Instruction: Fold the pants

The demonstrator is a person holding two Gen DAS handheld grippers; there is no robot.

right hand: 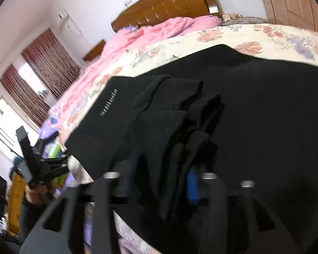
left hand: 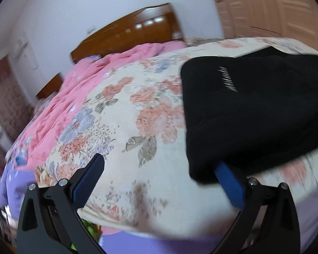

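Note:
Black pants (left hand: pixel 254 105) with a small white logo lie folded on the floral bedspread (left hand: pixel 120 110), at the right of the left wrist view. My left gripper (left hand: pixel 160 162) stands wide open at the bed's near edge. A corner of the pants drapes over its right finger (left hand: pixel 229 182); nothing is between the pads. In the right wrist view the pants (right hand: pixel 254 110) fill most of the picture. Bunched folds of them lie between the fingers of my right gripper (right hand: pixel 159 184), whose jaws stand apart and look open. One blue pad (right hand: pixel 192 185) shows beside the cloth.
A pink quilt (left hand: pixel 78 89) is heaped along the far side of the bed, under a wooden headboard (left hand: pixel 137 31). A purple sheet (left hand: pixel 150 245) hangs below the bedspread's edge. A wardrobe (left hand: pixel 275 6) stands at the right. A hand (right hand: pixel 35 192) holds the other gripper at the left.

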